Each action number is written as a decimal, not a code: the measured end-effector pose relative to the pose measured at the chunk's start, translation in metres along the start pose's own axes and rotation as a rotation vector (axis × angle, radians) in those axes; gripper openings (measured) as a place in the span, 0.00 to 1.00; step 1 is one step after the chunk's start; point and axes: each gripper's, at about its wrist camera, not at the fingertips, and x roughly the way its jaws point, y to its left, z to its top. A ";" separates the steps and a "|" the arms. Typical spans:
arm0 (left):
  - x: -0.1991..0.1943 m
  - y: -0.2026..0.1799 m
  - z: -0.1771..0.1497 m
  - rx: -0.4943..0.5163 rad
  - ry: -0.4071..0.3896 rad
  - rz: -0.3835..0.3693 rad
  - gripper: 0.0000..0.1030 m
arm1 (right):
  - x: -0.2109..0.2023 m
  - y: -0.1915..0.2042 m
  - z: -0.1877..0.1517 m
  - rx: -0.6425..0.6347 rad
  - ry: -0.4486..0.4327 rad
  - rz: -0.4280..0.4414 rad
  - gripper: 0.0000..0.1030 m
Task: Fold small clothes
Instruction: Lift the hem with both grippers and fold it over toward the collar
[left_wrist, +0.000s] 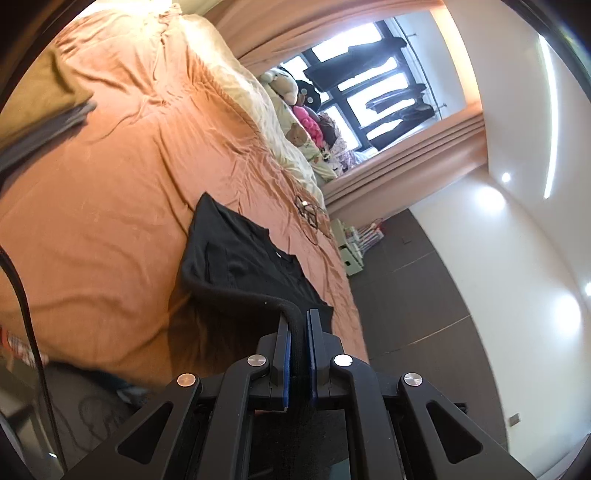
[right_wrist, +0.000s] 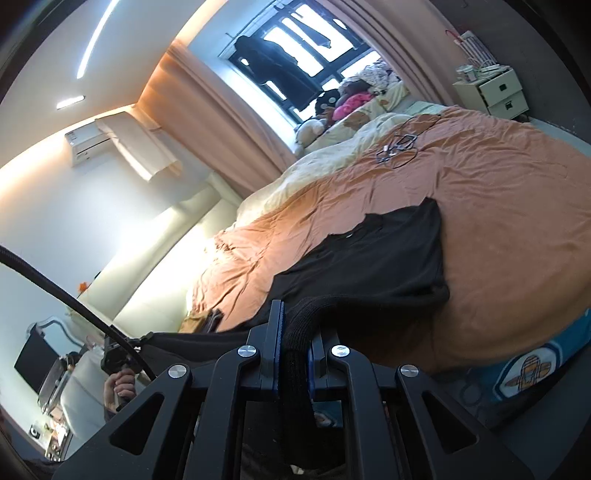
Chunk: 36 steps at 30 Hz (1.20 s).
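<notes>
A black garment (left_wrist: 240, 258) lies on the orange bedsheet (left_wrist: 110, 206) near the bed's front edge, with its near hem lifted off the sheet. My left gripper (left_wrist: 298, 321) is shut on that hem, and black cloth runs back between its blue pads. In the right wrist view the same black garment (right_wrist: 388, 258) stretches from the bed toward the camera. My right gripper (right_wrist: 295, 328) is shut on a thick roll of its fabric. The hand holding the other gripper (right_wrist: 122, 384) shows at the lower left of that view.
A tangle of cables (left_wrist: 310, 214) lies on the sheet beyond the garment. Folded clothes (left_wrist: 44, 114) are stacked at the far left of the bed. Plush toys (right_wrist: 343, 103) and a cream quilt (right_wrist: 314, 166) sit near the window. White drawers (right_wrist: 495, 92) stand beside the bed.
</notes>
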 end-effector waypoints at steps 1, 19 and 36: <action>0.006 -0.005 0.008 0.011 -0.001 0.007 0.07 | 0.005 -0.002 0.008 0.005 -0.003 -0.004 0.07; 0.132 -0.062 0.129 0.167 -0.006 0.156 0.07 | 0.104 -0.001 0.122 -0.066 -0.031 -0.091 0.06; 0.293 0.016 0.194 0.121 0.133 0.354 0.07 | 0.255 -0.053 0.189 0.019 0.095 -0.210 0.07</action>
